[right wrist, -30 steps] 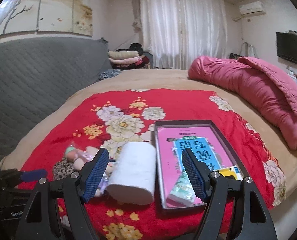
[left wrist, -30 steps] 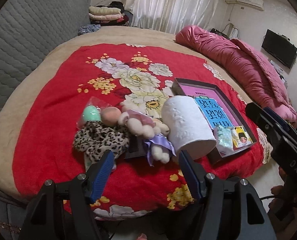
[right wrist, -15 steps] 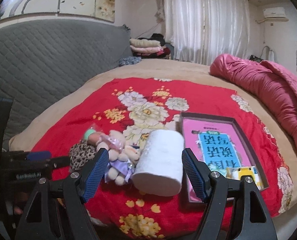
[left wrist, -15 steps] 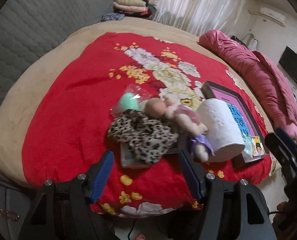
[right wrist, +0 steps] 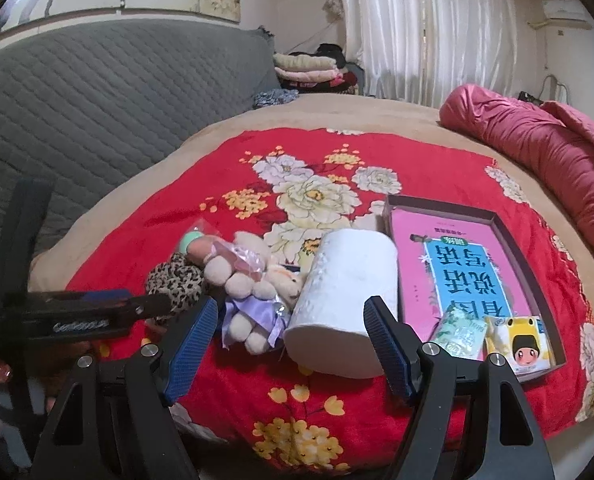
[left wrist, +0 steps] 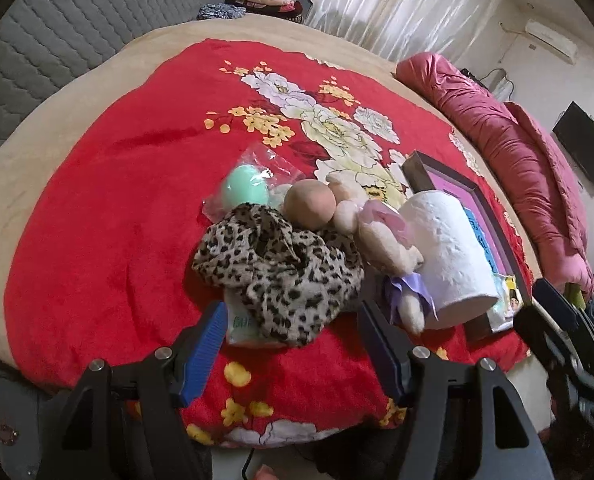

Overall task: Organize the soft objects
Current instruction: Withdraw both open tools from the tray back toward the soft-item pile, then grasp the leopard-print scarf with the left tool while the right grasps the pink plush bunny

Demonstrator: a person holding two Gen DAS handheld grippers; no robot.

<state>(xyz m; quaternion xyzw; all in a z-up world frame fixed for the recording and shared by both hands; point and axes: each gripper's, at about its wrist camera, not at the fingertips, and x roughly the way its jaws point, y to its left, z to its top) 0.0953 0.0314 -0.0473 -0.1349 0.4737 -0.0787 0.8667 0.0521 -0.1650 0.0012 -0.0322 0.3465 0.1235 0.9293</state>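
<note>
Peeking under leopard cloth: tissue pack

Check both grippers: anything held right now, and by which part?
Nothing held. Left gripper open, short of the leopard cloth; right gripper open before the paper roll.

The red floral blanket under my jaws is plush, matt fleece. The leopard-print scarf is thin, crinkled cloth. The plush bear is fuzzy pile with a satiny lilac bow. The paper roll is white, embossed and matt. The green ball's bag is clear, glossy plastic. My pads are ribbed blue rubber on matt black plastic.
</note>
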